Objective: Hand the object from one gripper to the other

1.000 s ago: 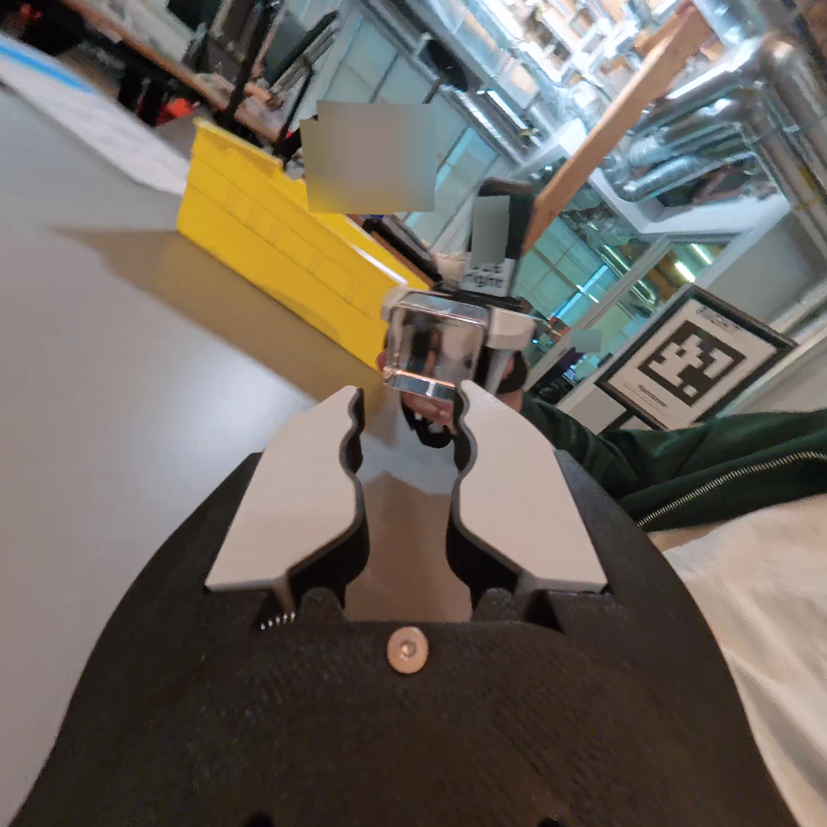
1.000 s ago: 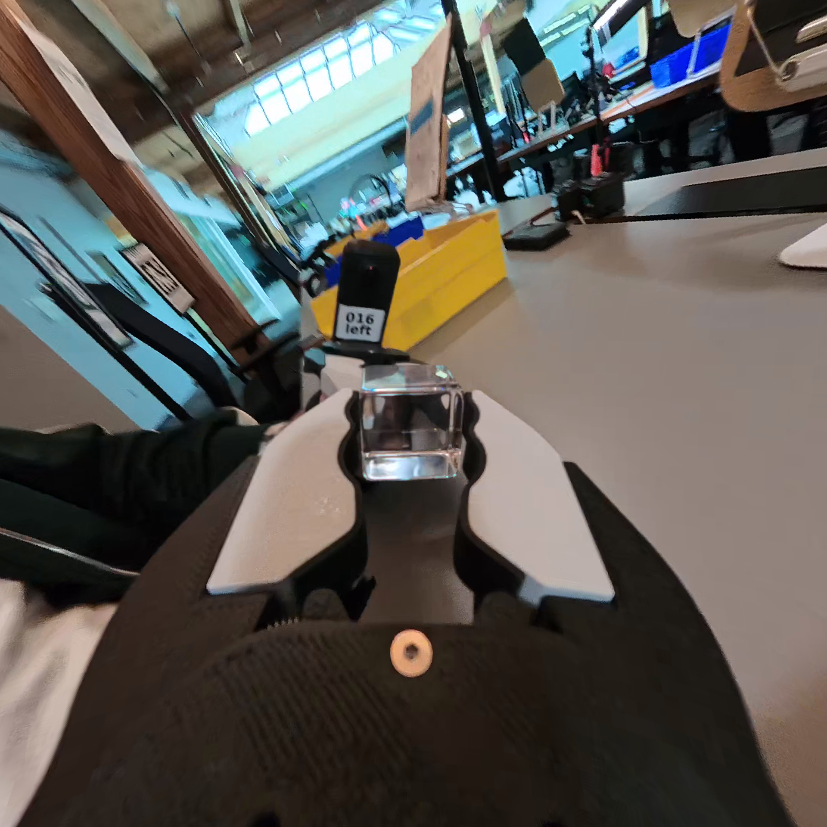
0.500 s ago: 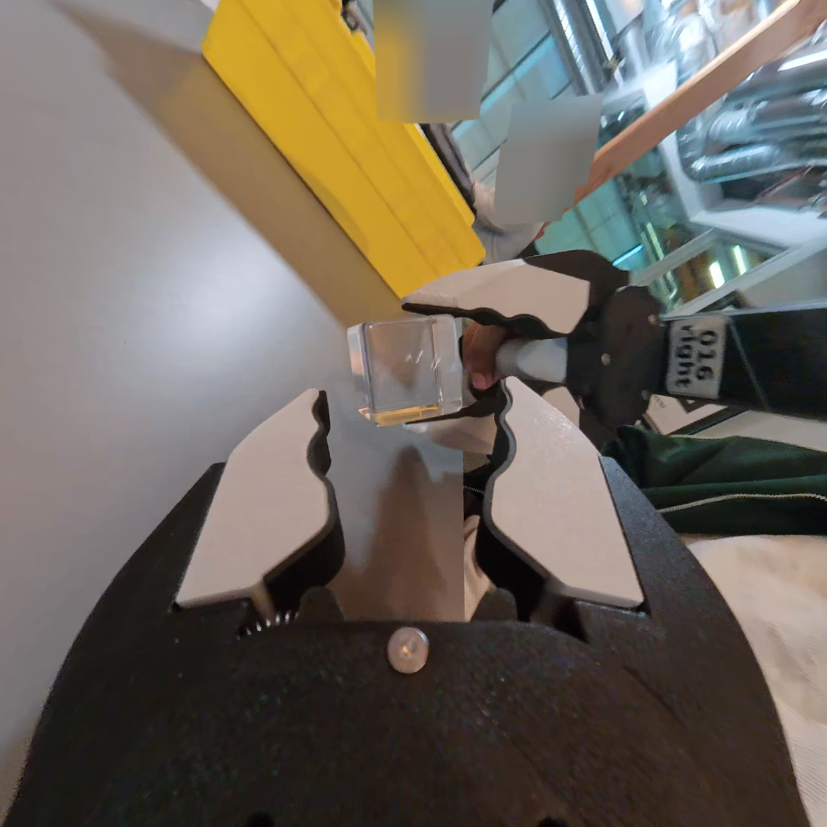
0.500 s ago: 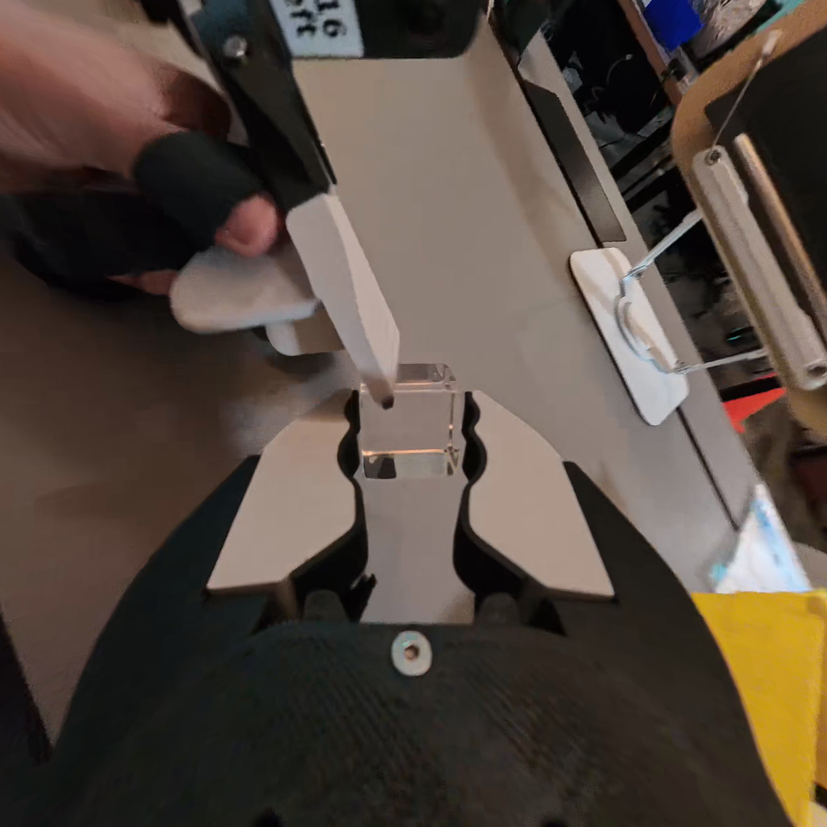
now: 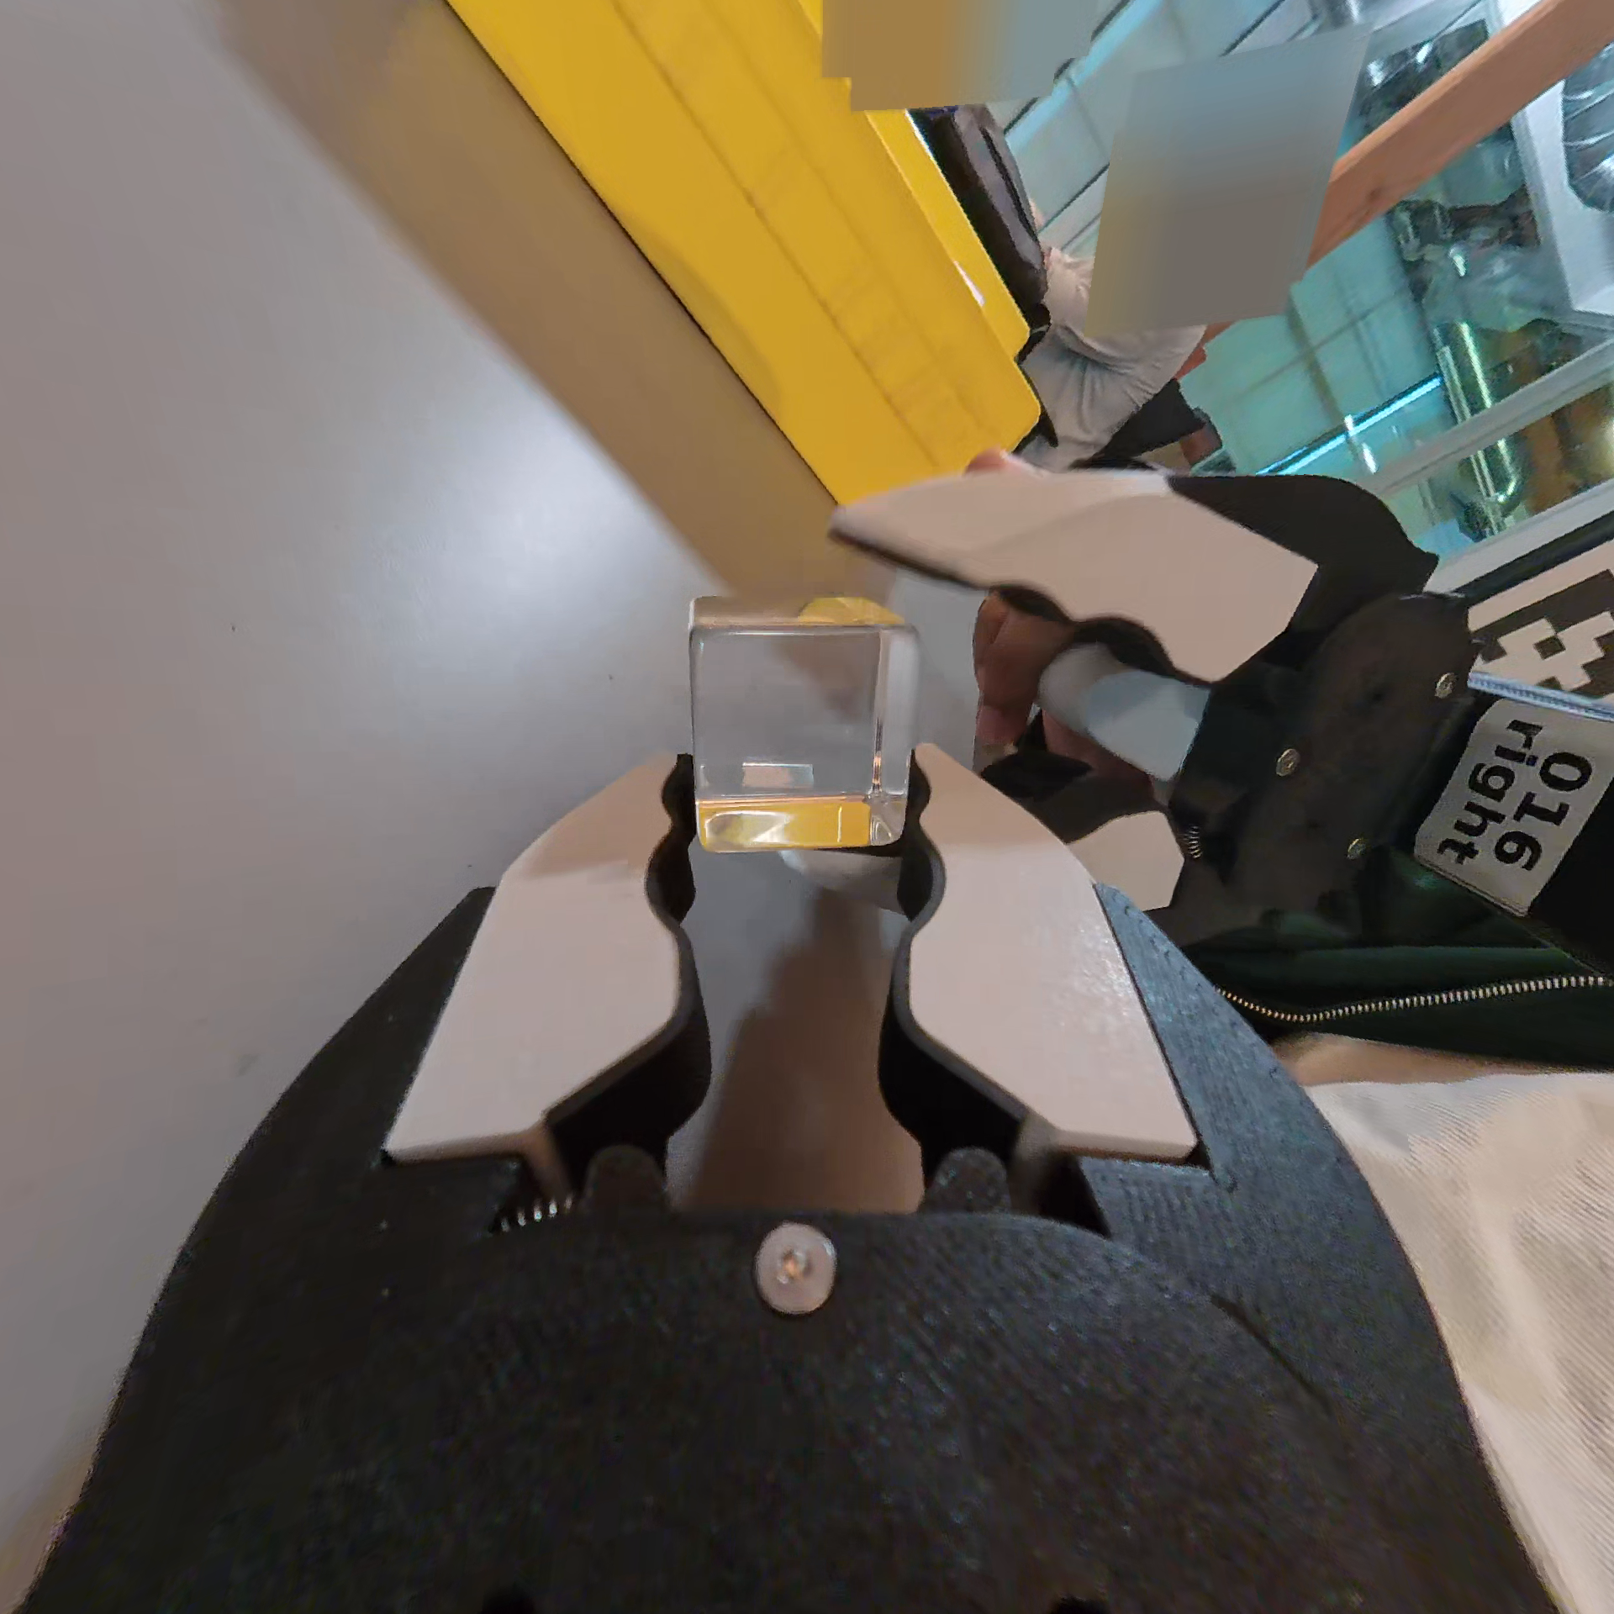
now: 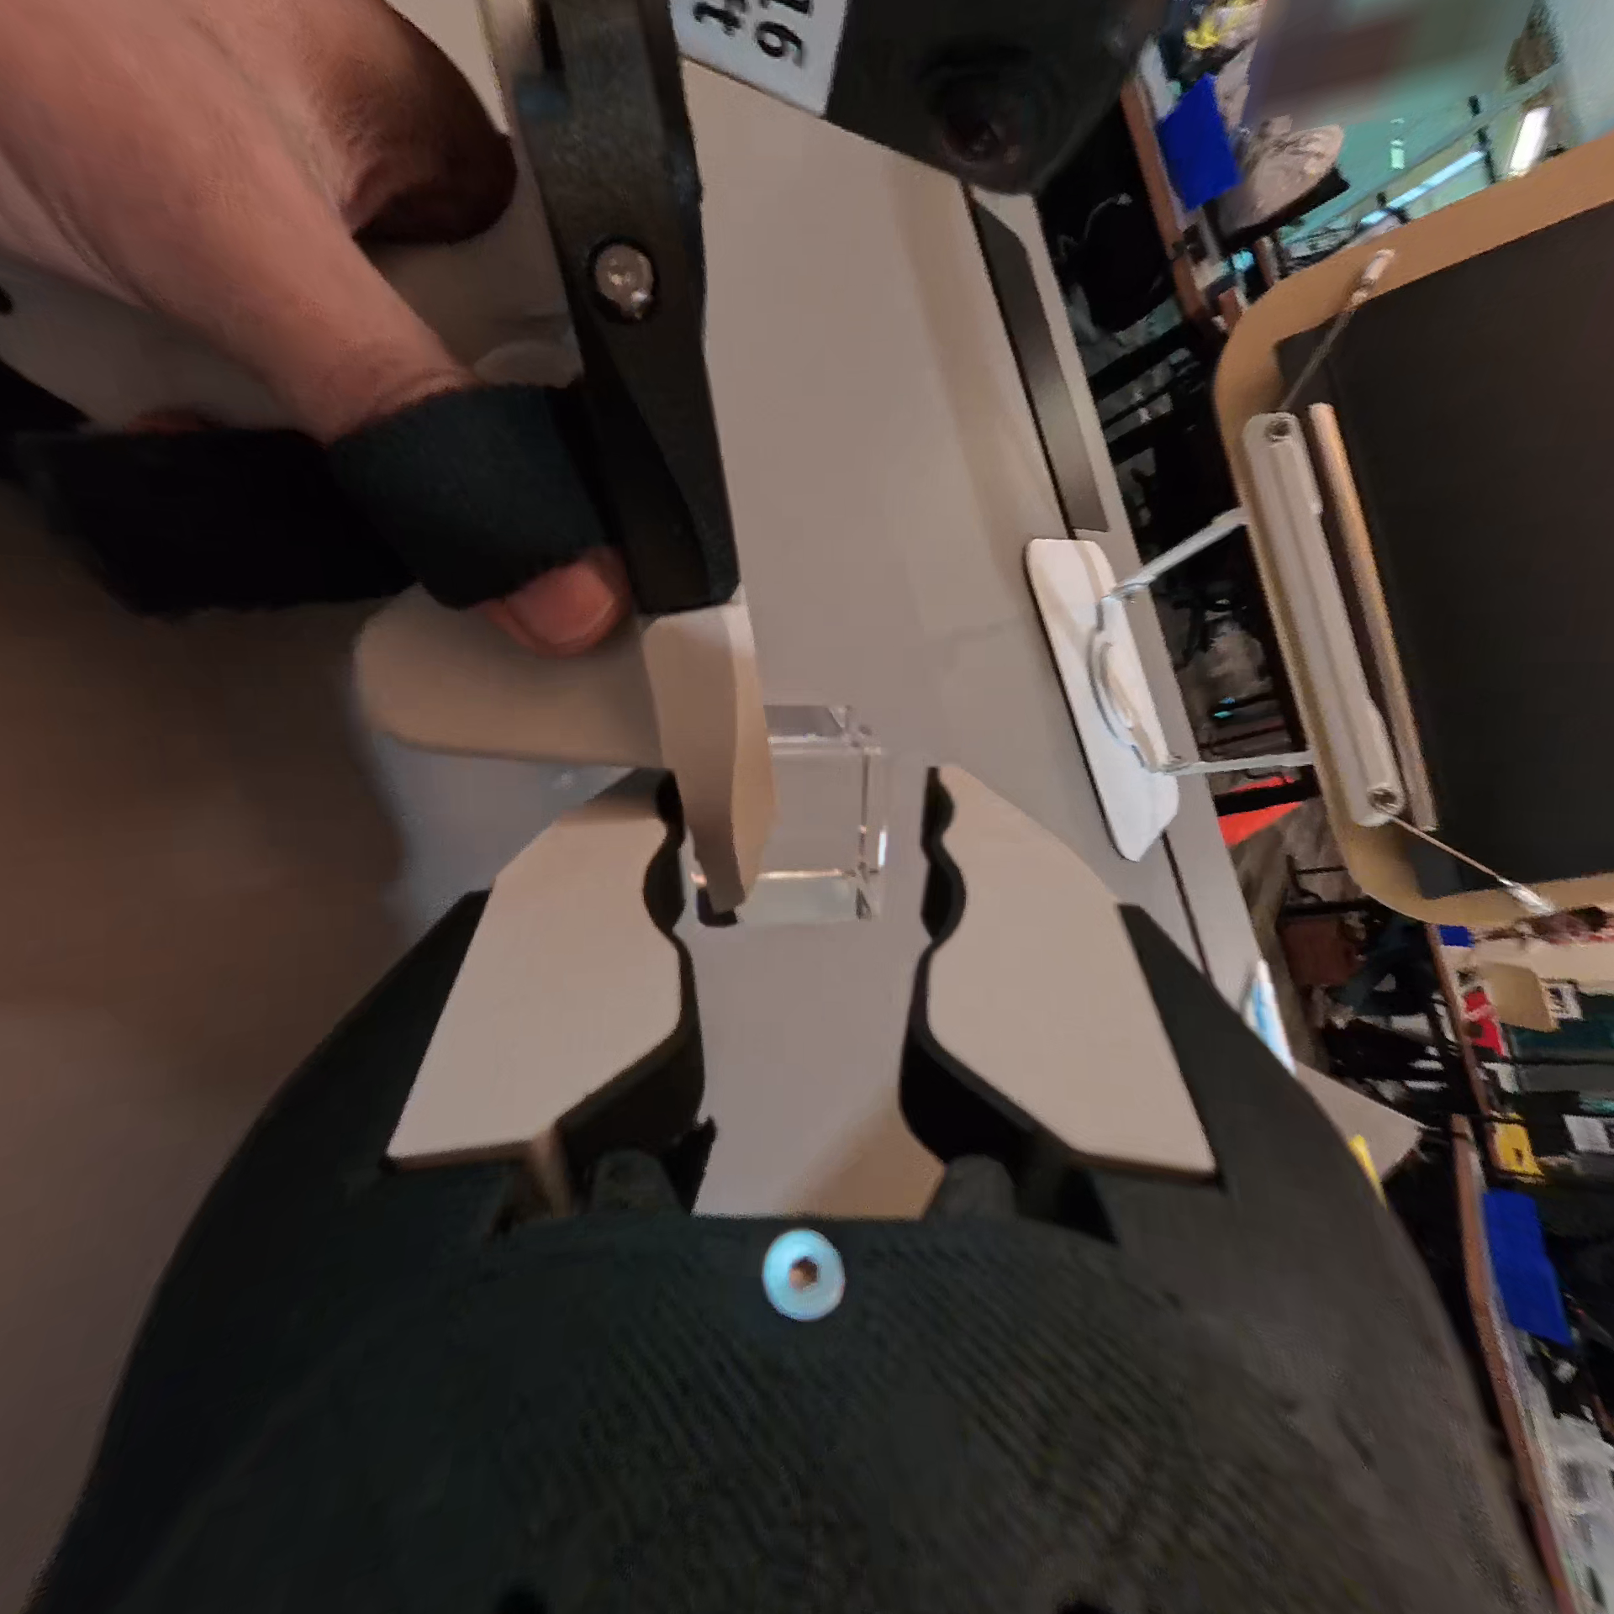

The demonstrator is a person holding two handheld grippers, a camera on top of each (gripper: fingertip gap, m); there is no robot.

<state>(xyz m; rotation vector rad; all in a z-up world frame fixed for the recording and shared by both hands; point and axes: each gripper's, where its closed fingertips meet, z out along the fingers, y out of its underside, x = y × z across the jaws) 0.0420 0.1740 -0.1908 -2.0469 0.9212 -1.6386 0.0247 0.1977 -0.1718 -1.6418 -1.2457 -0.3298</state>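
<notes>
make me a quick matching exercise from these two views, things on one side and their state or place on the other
Things:
1. clear cube
2. left gripper
3. right gripper
4. yellow bin

States or places:
A. open, jaws apart with a gap to the cube
B. resting on the grey table, beyond the cube
C. shut on the cube
D. pinched between two fingertips, off the table

Pairs: 1-D, 2-C, 3-A, 4-B
</notes>
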